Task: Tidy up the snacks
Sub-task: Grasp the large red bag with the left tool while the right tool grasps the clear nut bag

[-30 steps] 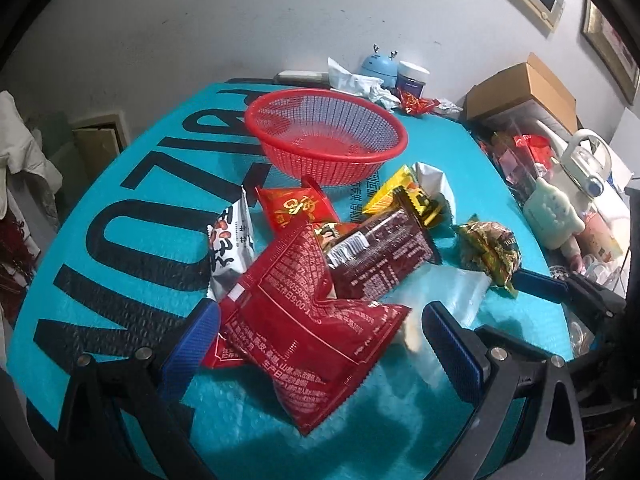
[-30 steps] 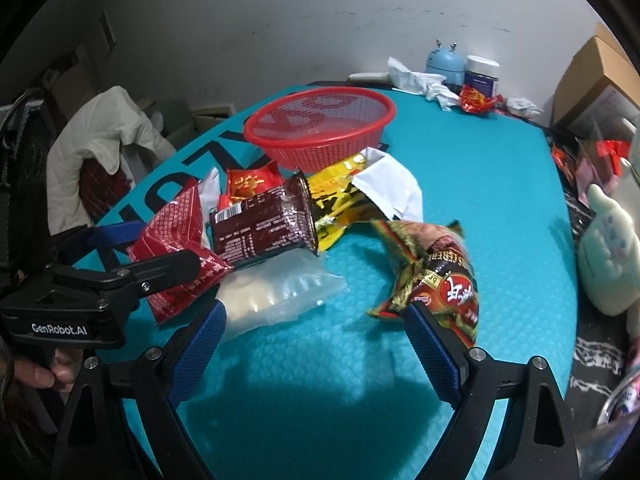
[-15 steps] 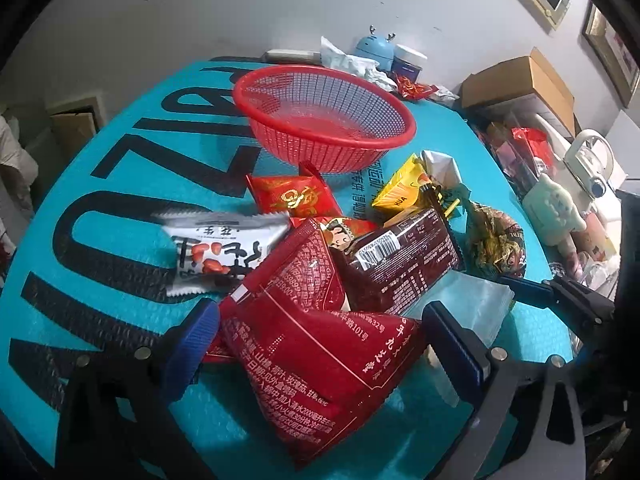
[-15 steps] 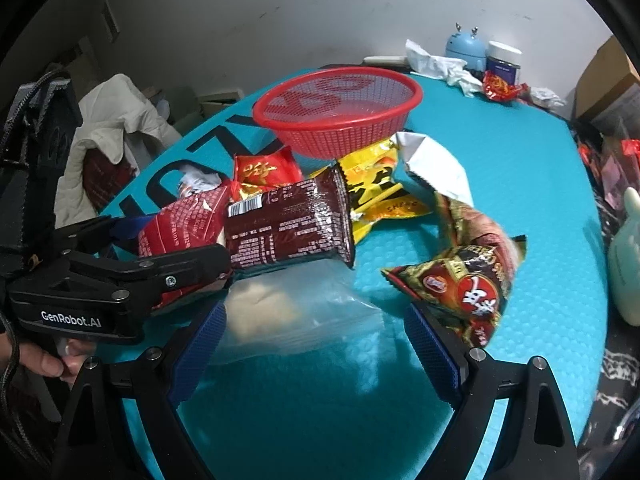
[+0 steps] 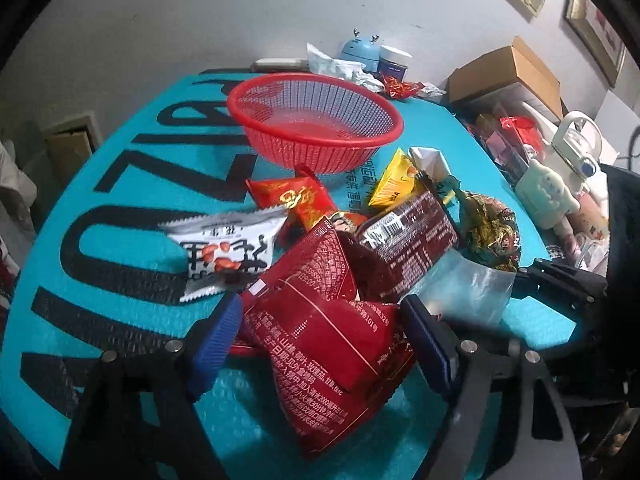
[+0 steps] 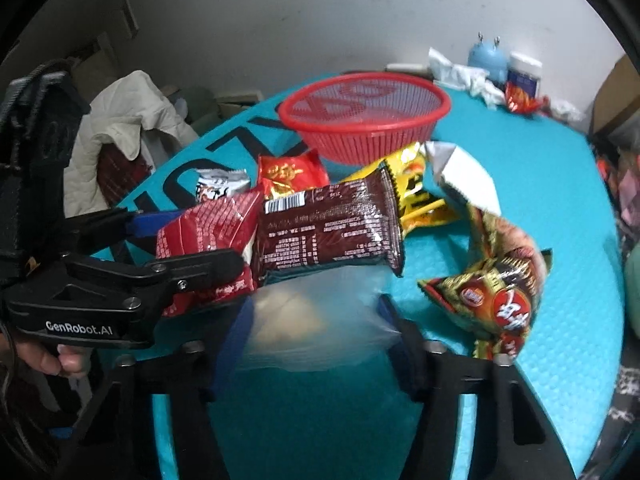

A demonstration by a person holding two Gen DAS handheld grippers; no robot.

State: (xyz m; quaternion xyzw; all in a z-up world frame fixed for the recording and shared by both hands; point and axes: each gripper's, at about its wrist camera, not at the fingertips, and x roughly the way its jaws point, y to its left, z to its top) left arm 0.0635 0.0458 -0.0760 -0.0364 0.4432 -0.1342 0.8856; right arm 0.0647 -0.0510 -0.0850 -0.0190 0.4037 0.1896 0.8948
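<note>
While the large red packet lies at the near edge of the snack pile on the teal counter, the left gripper is closing around it, blue pads at its sides. Just right, the right gripper is closing on a clear bag. Farther off stands the empty red basket.

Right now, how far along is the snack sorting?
Nothing sorted: the basket is empty. In hand: the left gripper is closing around the red pack, the right gripper around the clear bag. Left on the mat: the brown pack, white pack, yellow pack and more.
</note>
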